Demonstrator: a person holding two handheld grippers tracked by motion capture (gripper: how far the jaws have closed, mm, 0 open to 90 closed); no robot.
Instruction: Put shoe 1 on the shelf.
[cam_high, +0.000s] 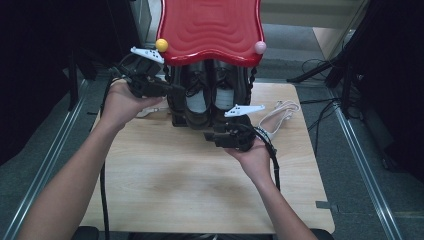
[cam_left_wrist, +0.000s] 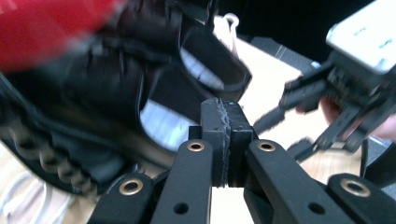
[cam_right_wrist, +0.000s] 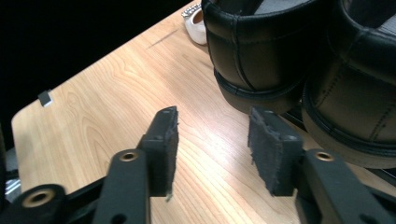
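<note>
my left gripper (cam_left_wrist: 223, 140) has jaws closed empty beside the shoes (cam_high: 205, 97), right gripper (cam_right_wrist: 217, 140) jaws open near a heel; next, close on that heel.

Glossy black shoes (cam_high: 200, 100) with pale grey insoles, under a bright red rippled tray (cam_high: 212, 27). Table (cam_high: 200, 180) is light wood grain; yellow ball (cam_high: 161, 44), pink ball (cam_high: 260, 47).

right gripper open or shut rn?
Open: in its own view the right gripper shows bare table between its pads.
</note>
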